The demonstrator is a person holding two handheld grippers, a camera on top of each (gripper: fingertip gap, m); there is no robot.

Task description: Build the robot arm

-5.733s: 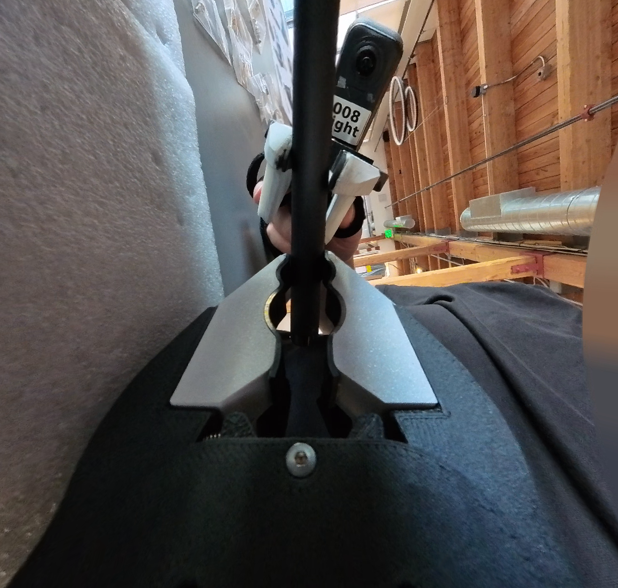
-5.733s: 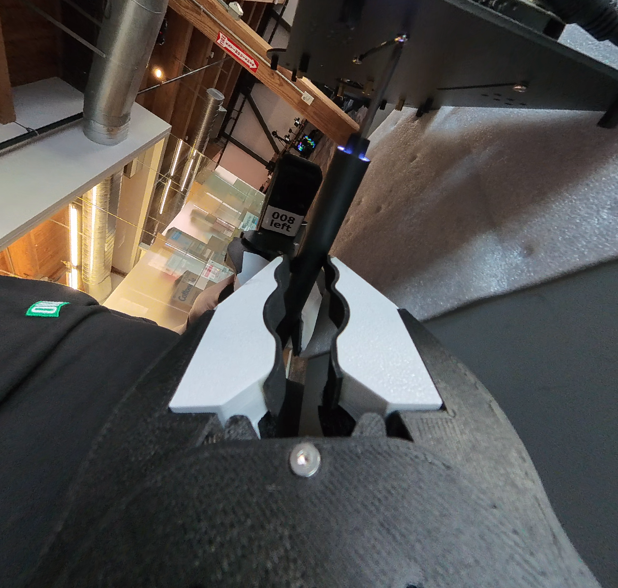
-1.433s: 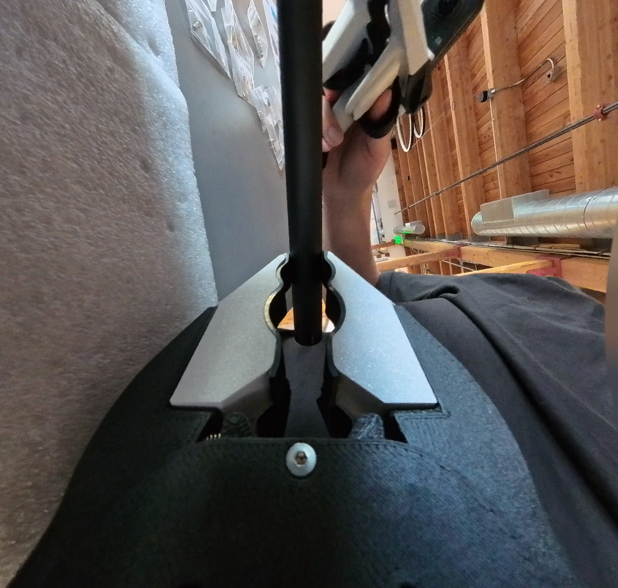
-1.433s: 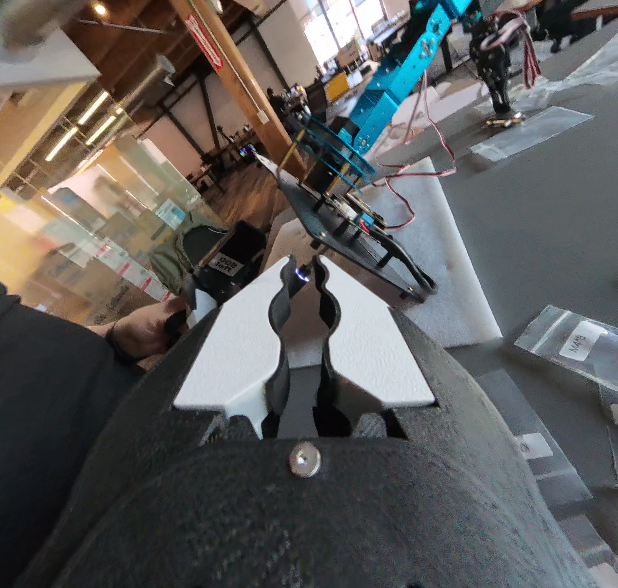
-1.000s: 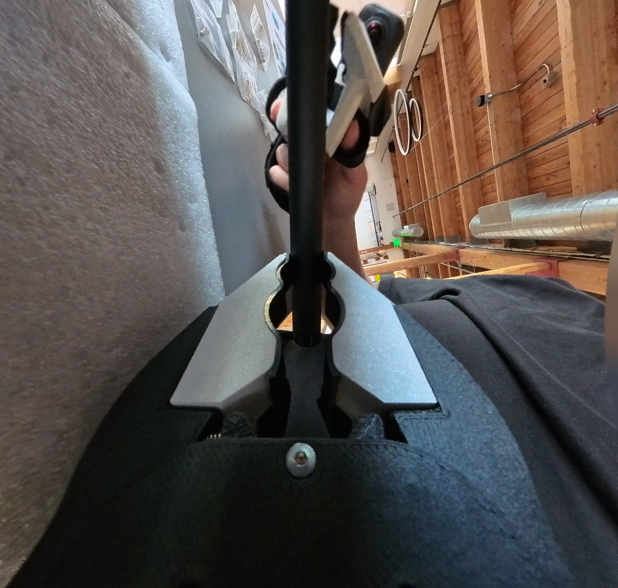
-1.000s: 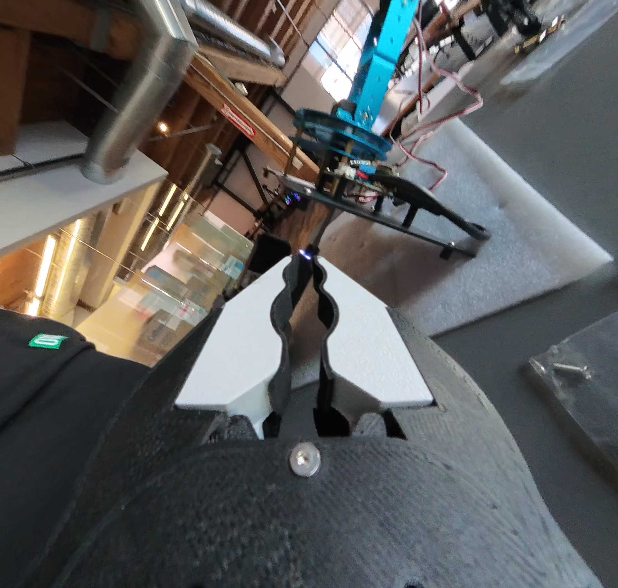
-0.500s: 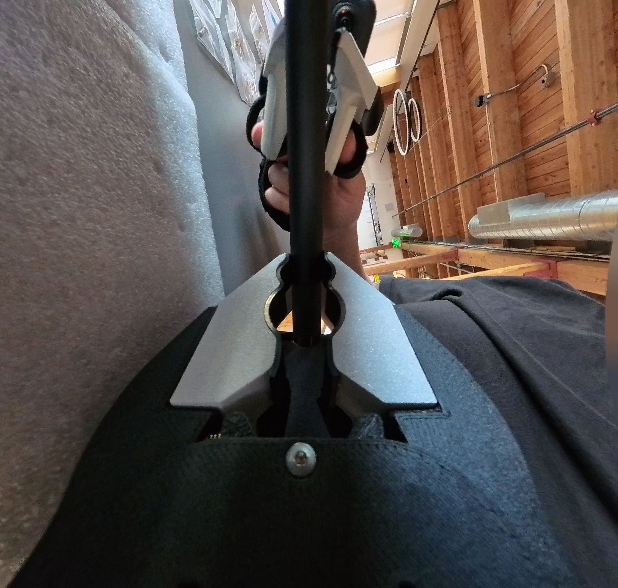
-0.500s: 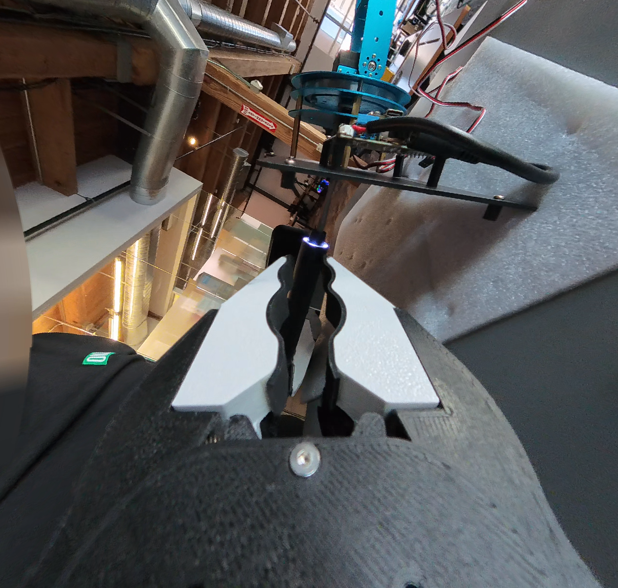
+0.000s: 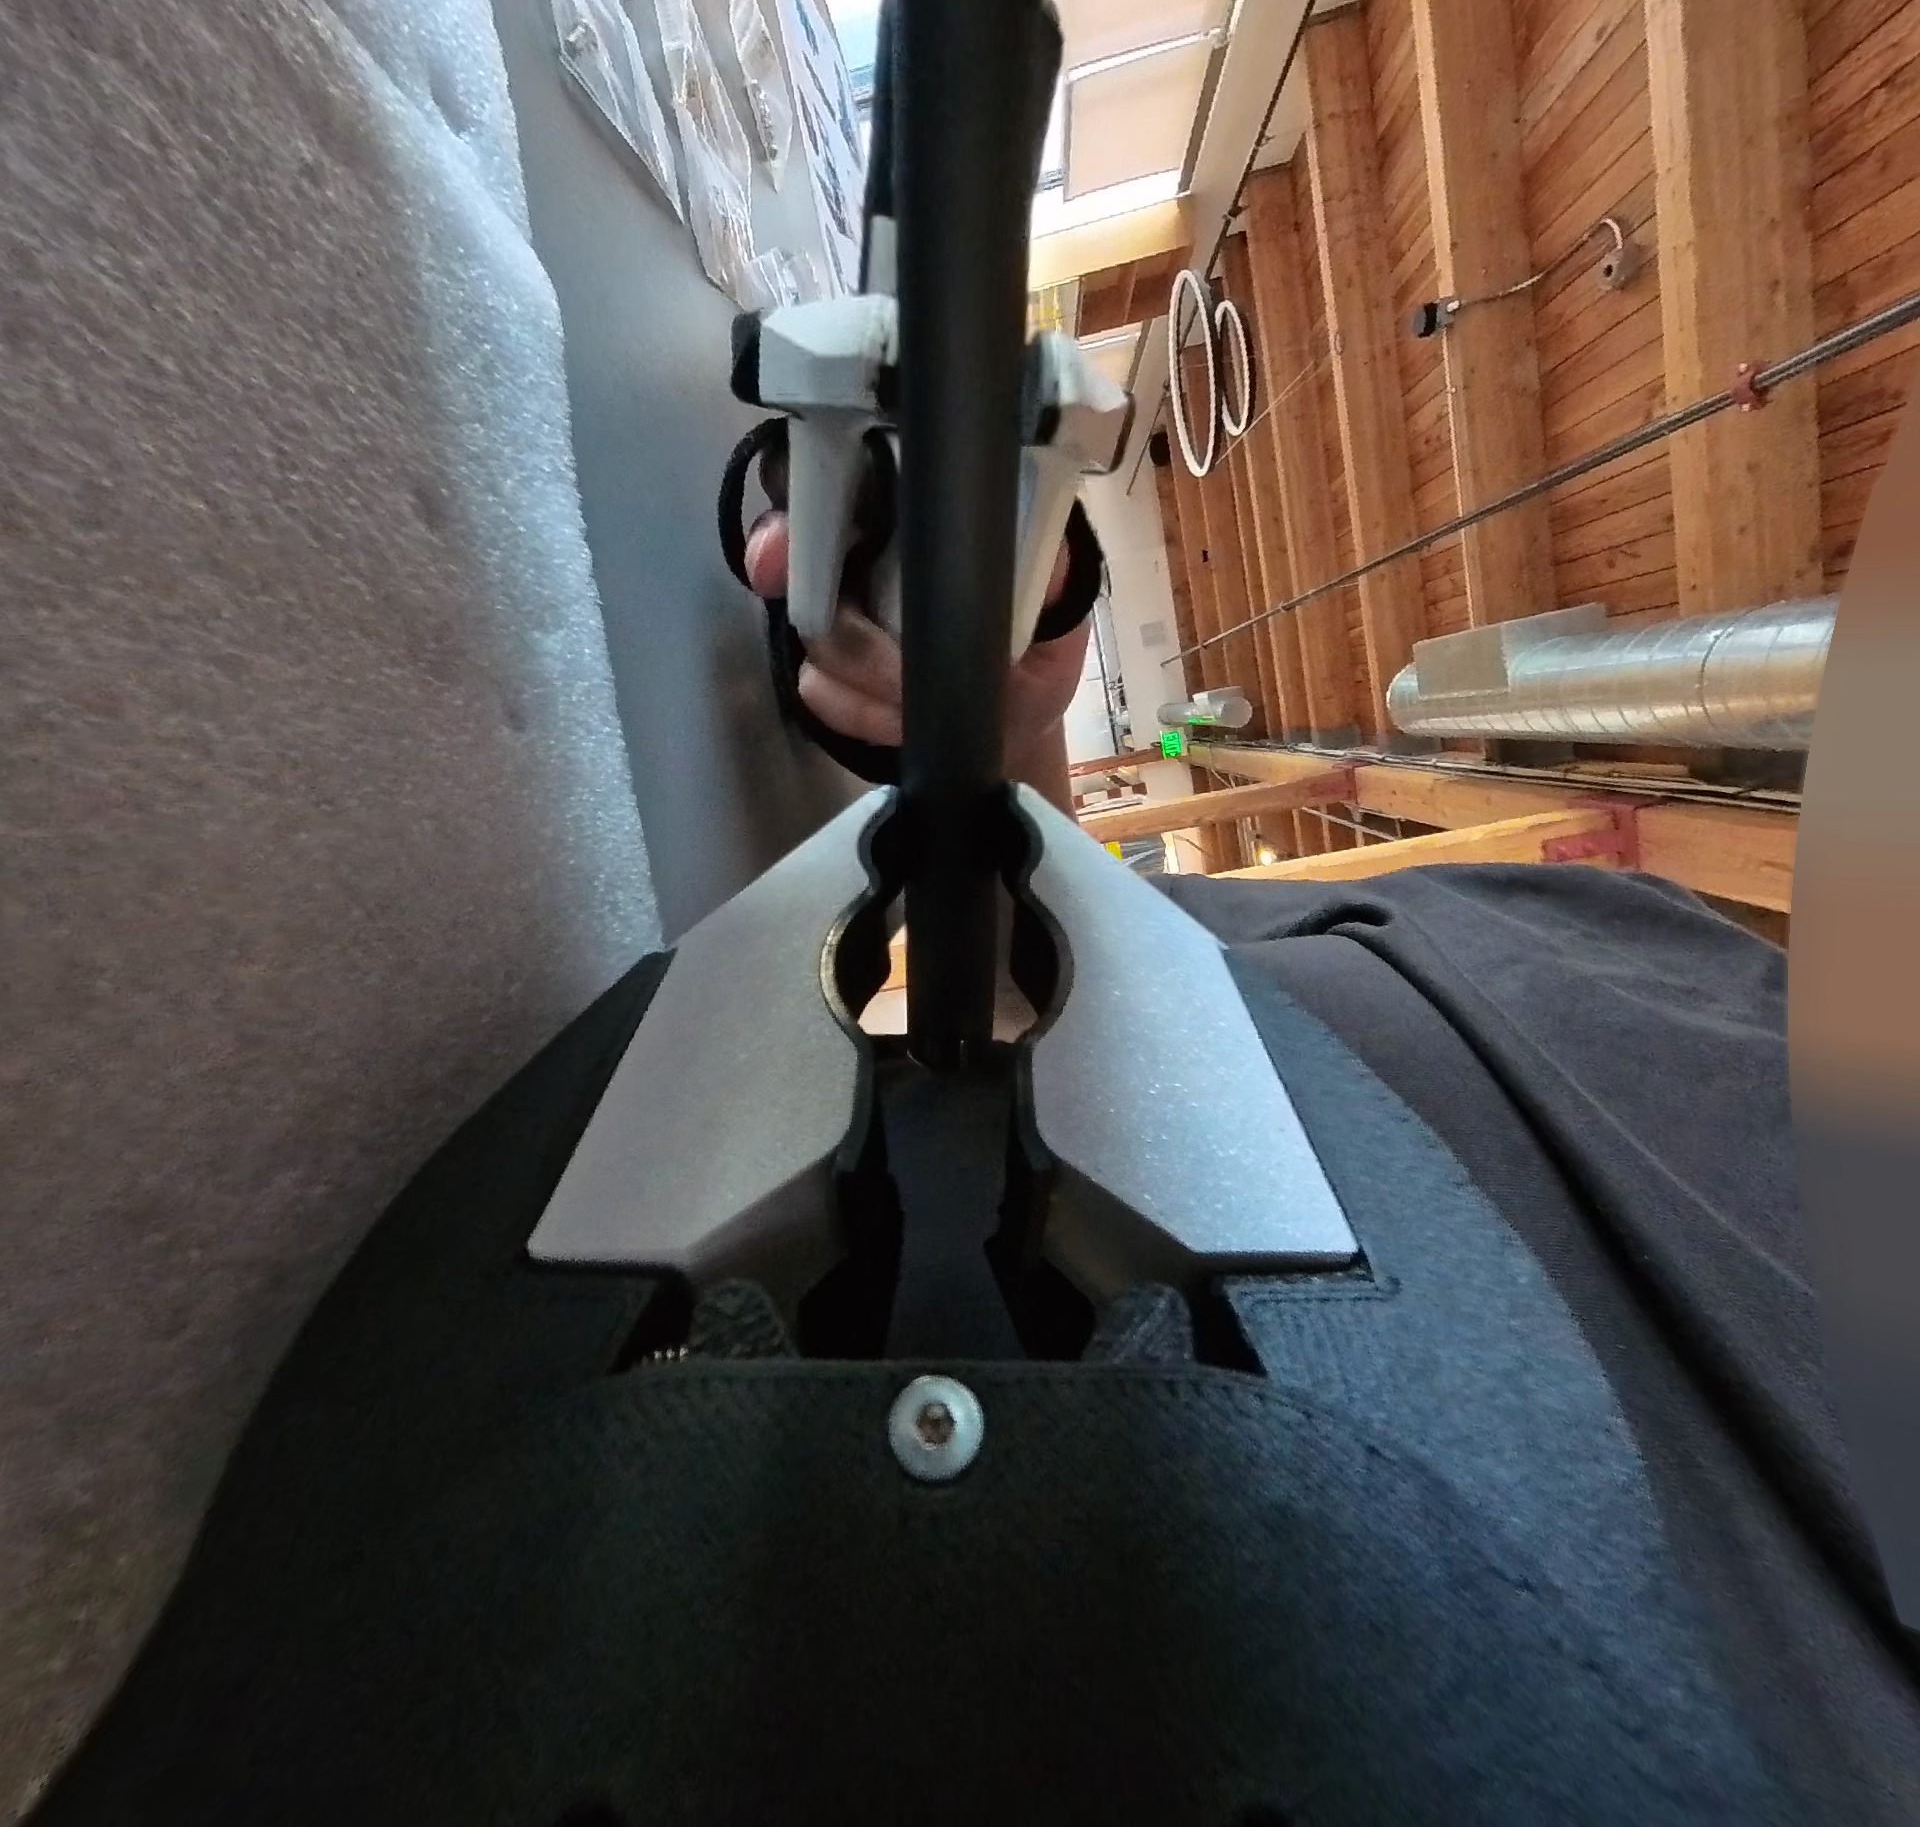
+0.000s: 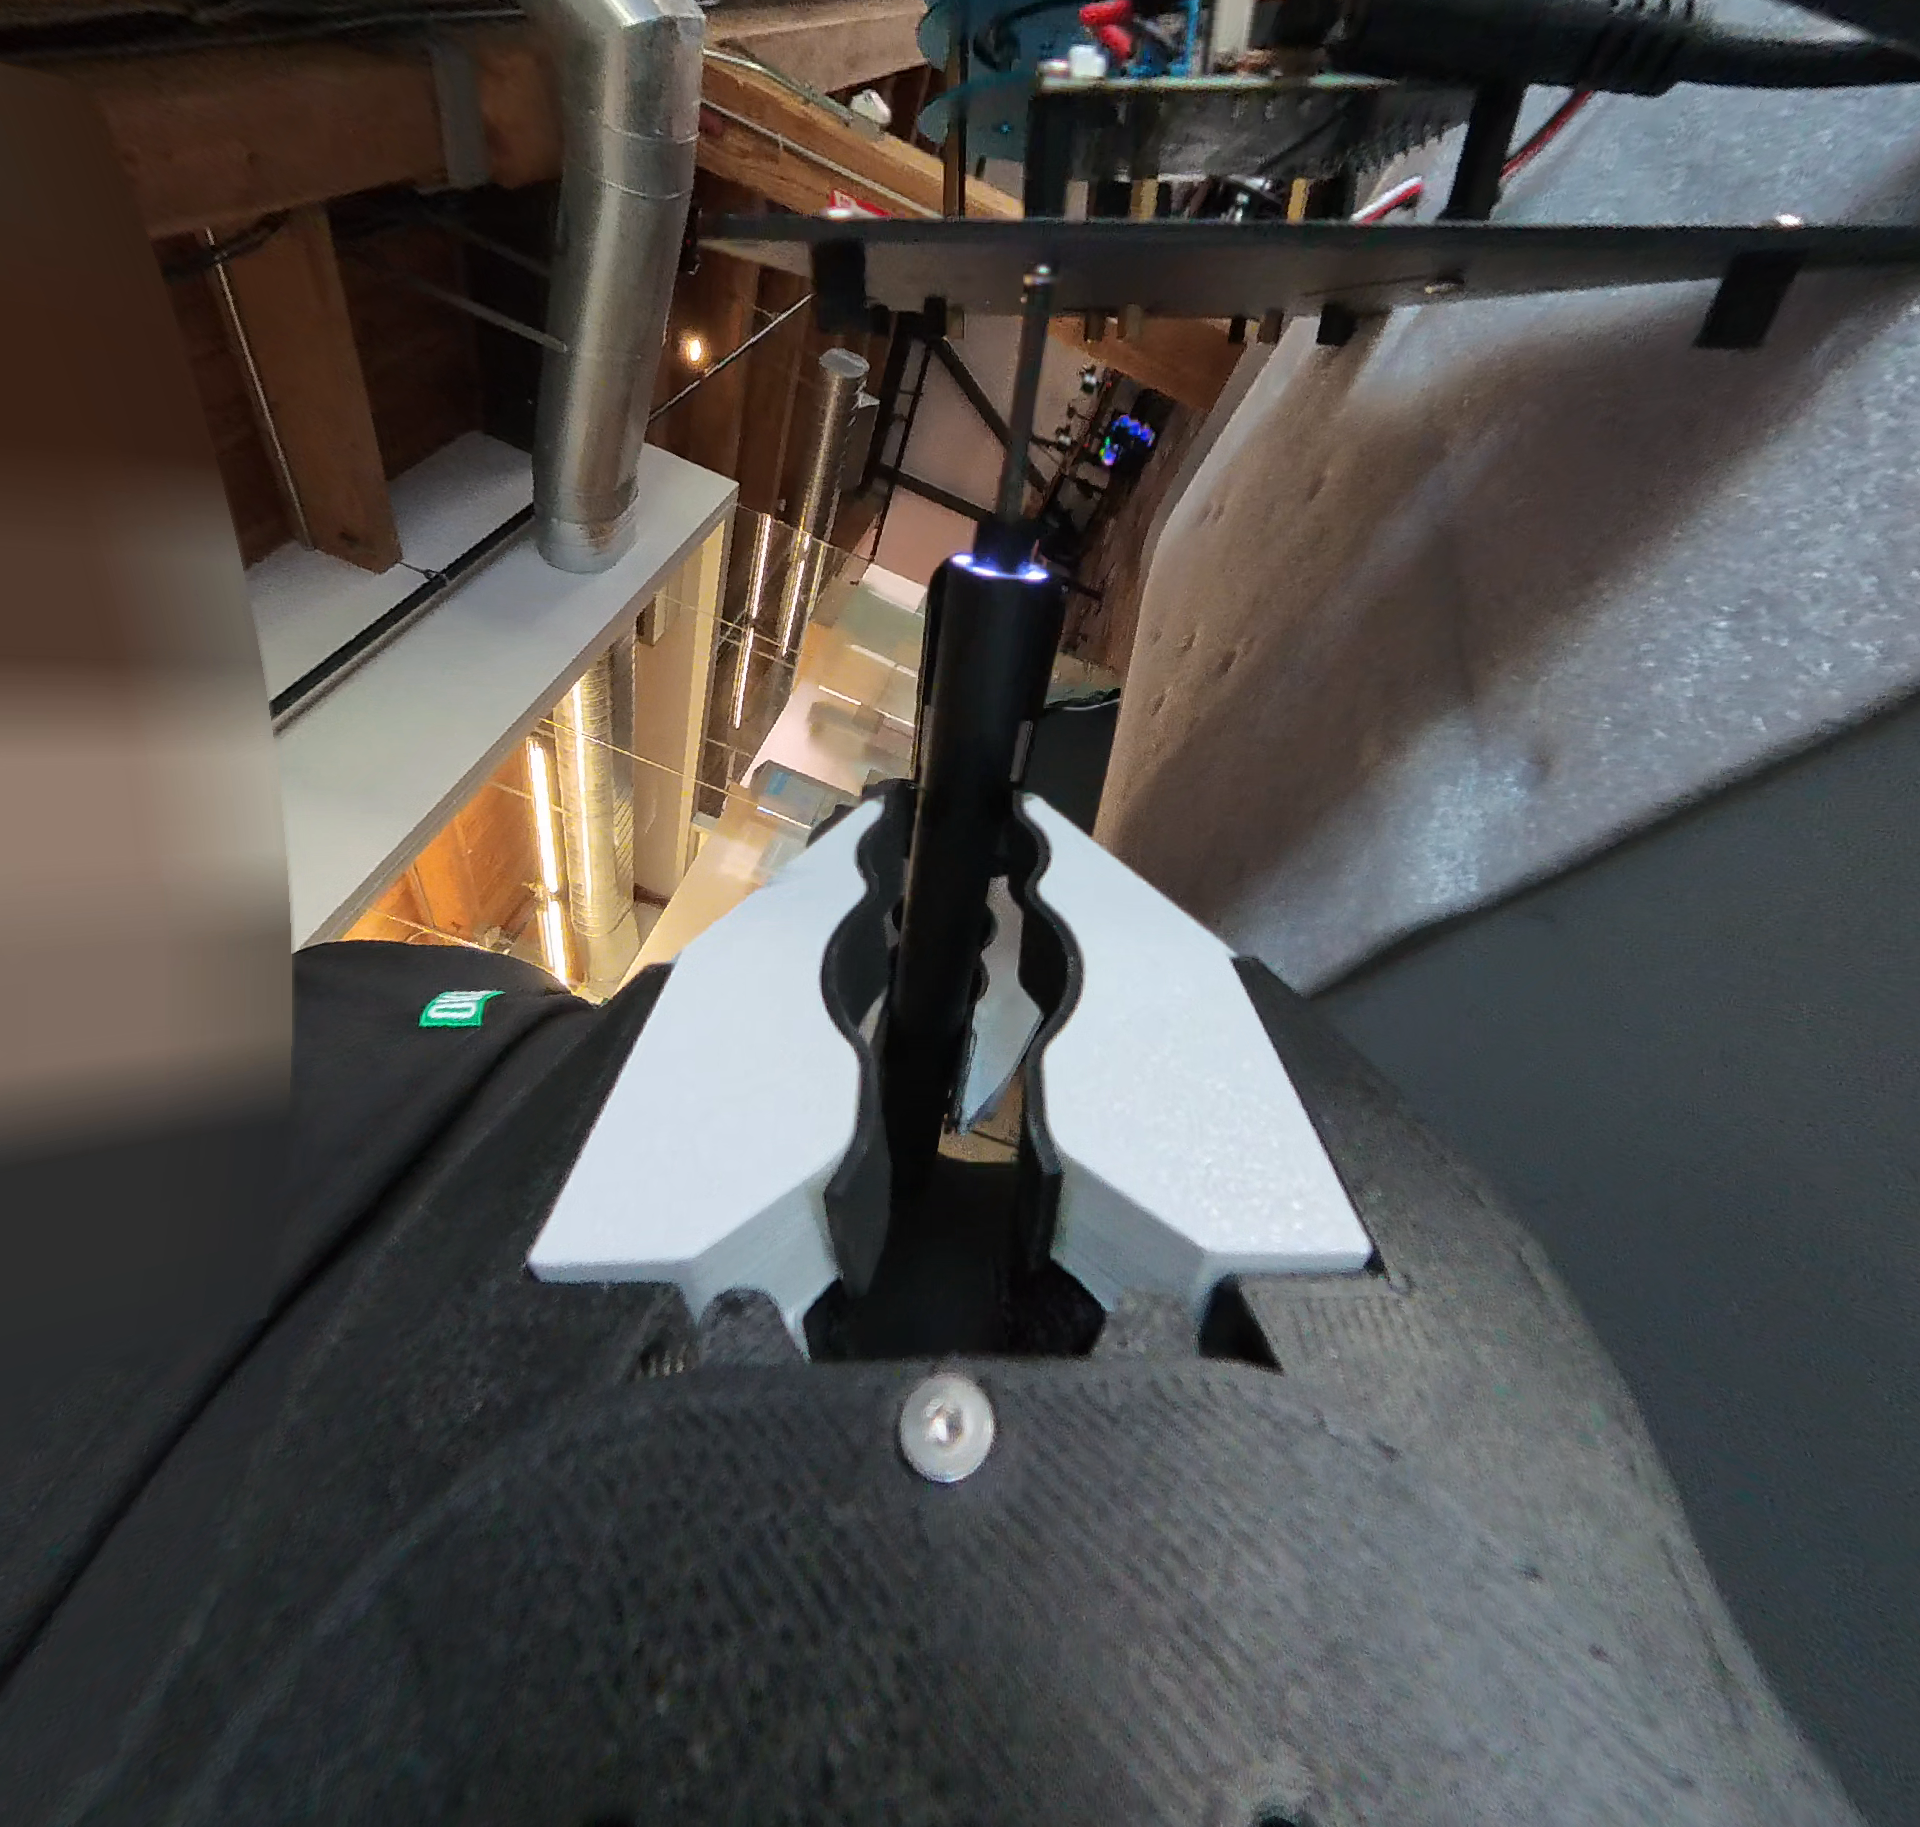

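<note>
Gripping one black screwdriver [image 10: 982,738], both grippers' jaws are closed on it.

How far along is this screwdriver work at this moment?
Done: the left gripper and right gripper are both shut on the black screwdriver, and its tip light is lit. In hand: its bit meets a small screw head at the edge of the black plate, which stands on the foam sheet. Left: whether that screw is seated cannot be told.
</note>
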